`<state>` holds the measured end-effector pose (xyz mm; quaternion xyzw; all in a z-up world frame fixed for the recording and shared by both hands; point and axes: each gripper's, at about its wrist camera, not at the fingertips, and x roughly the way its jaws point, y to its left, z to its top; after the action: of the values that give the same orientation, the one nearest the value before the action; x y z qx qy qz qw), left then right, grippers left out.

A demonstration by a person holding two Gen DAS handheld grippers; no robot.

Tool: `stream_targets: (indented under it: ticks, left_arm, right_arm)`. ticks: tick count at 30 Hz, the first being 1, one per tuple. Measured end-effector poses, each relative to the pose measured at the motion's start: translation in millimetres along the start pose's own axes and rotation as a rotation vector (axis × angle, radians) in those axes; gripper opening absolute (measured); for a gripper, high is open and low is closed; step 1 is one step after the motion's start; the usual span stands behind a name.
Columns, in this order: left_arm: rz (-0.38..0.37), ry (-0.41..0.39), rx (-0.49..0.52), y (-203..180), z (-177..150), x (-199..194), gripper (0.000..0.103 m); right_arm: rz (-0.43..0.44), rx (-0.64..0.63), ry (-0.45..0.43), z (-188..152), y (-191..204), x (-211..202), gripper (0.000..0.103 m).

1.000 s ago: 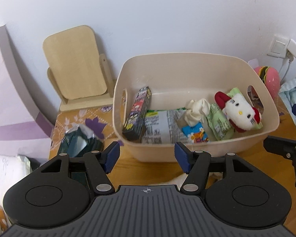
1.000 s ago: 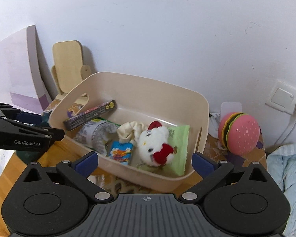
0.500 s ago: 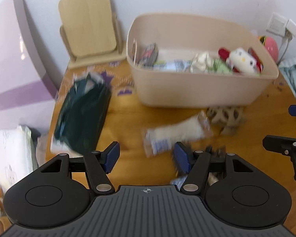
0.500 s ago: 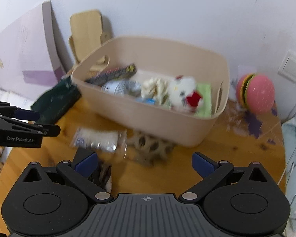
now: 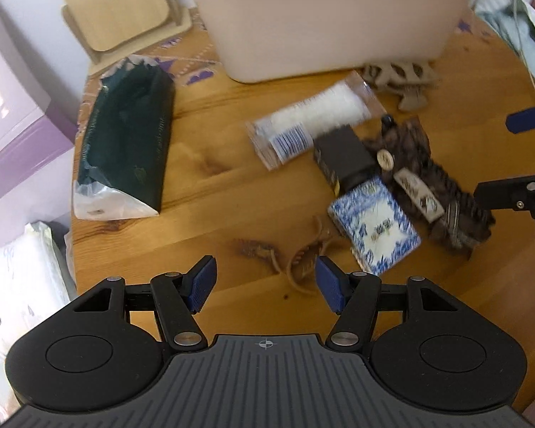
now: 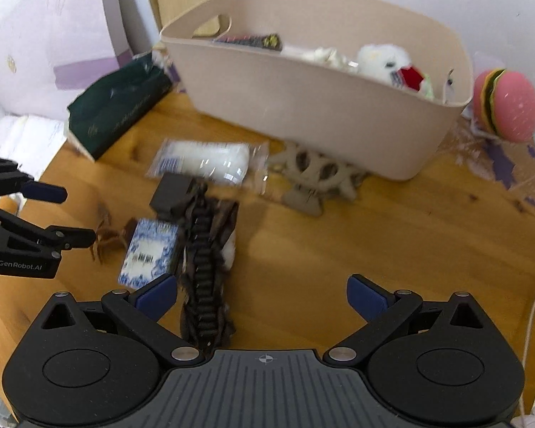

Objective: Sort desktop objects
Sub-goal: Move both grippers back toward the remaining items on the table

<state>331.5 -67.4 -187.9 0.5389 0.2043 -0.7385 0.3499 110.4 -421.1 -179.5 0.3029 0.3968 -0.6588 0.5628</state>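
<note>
A beige bin point(image 5: 324, 25) point(image 6: 324, 107) stands at the back of the wooden table, holding a white plush toy point(image 6: 381, 59) and other items. In front of it lie a clear packet of white pads point(image 5: 314, 121) point(image 6: 203, 162), a tan cutout piece point(image 6: 314, 174), a small black box point(image 5: 342, 153), a blue patterned box point(image 5: 374, 228) point(image 6: 149, 253), a dark brown knitted strap point(image 5: 442, 192) point(image 6: 207, 267) and a brown hair clip point(image 5: 303, 264). My left gripper point(image 5: 264, 281) is open, just short of the clip. My right gripper point(image 6: 262, 296) is open above the strap's near end.
A dark green packet point(image 5: 128, 135) point(image 6: 117, 110) lies at the table's left. A wooden stand point(image 5: 121, 3) leans on the wall behind it. A pink burger toy point(image 6: 504, 105) sits right of the bin. A cable hangs at the right edge.
Both grippers have pulled back and tilted down from the bin, so the loose items on the table in front of it now fill both views. Both stay open.
</note>
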Motion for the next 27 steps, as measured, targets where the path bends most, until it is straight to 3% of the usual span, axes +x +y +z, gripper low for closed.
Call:
stream_targets:
  ticks: [7,16,22,27]
  left_arm:
    - [-0.059,0.003,0.108,-9.1,1.6,10.5,0.063]
    - [-0.099,0.052,0.171,-16.5,4.1,33.3,0.063]
    - [-0.171,0.039,0.178,-15.9,11.0,37.9,0.063]
    - [-0.178,0.032,0.172,-17.0,13.6,38.4,0.063]
  right_arm:
    - [0.0,0.007,0.043,-7.0,6.1,16.8,0.103]
    - [-0.007,-0.011,0.077,-4.1,13.1,37.1,0.103]
    - [-0.016,-0.022,0.08,1.8,16.3,48.6,0.103]
    - [-0.016,-0.021,0.069,6.1,16.7,54.6,0.096]
